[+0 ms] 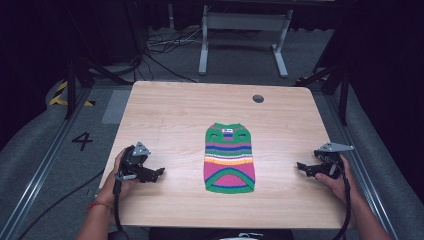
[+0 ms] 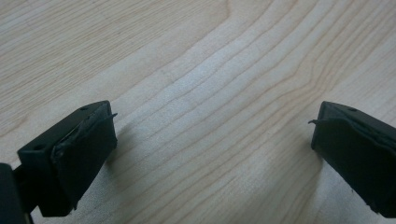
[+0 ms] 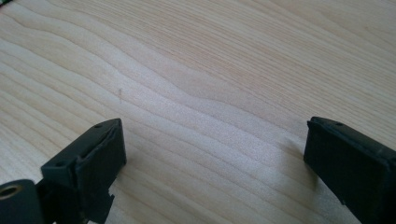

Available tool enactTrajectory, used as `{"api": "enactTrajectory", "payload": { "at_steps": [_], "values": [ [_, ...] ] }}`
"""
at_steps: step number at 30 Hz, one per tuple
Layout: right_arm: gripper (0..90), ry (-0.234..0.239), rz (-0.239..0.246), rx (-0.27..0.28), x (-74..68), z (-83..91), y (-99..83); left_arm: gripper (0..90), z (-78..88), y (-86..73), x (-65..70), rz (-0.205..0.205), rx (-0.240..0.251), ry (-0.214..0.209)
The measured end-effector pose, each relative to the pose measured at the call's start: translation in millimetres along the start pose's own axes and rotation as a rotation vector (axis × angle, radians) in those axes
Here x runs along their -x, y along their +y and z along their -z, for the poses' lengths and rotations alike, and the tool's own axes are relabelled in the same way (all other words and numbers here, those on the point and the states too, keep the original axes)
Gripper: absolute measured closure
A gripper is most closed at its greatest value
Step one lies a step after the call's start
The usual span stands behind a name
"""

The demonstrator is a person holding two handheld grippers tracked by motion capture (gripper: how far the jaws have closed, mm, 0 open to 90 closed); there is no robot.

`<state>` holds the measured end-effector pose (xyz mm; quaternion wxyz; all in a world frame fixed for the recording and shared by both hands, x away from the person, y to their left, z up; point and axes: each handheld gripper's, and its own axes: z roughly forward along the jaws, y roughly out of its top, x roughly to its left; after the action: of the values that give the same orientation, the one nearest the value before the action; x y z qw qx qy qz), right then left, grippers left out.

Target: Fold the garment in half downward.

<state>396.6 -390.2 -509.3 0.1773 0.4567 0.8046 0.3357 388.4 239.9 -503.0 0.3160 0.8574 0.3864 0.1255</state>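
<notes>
1. The right gripper (image 3: 212, 163) looks down along its two black jaws, which rise from the bottom corners and stand wide apart.
2. Nothing lies between the jaws but bare wood.
3. The table (image 3: 210, 70) is pale, with wavy grain running across.
4. Each jaw casts a soft shadow on the wood just beside it.

A lab or recording studio, a light wooden table (image 1: 165, 115) standing on grey carpet, black curtains hanging all around, cables (image 1: 160, 47) trailing across the floor, a white desk frame (image 1: 245, 35) waiting behind, hazard tape (image 1: 60, 92) marking the floor, a number 4 (image 1: 82, 141) showing beside the rail.
</notes>
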Motion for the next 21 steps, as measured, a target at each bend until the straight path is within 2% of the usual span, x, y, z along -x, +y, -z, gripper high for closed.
{"api": "enactTrajectory", "payload": {
  "at_steps": [17, 19, 21],
  "values": [
    [6.5, 0.001, 0.001, -0.002, 0.2, 0.3, 0.3, 0.4, 0.3, -0.8, -1.0, -0.009, 0.004, -0.013],
    [11.1, 0.006, 0.005, -0.009, 0.7, 0.9, 1.4, 0.6, 0.8, 0.8, -1.3, -0.011, -0.01, -0.017],
    [21.0, 0.015, 0.005, 0.001, 2.0, 3.0, 2.4, 3.8, 1.7, 3.1, -2.2, -0.012, -0.018, -0.022]
  ]
}}
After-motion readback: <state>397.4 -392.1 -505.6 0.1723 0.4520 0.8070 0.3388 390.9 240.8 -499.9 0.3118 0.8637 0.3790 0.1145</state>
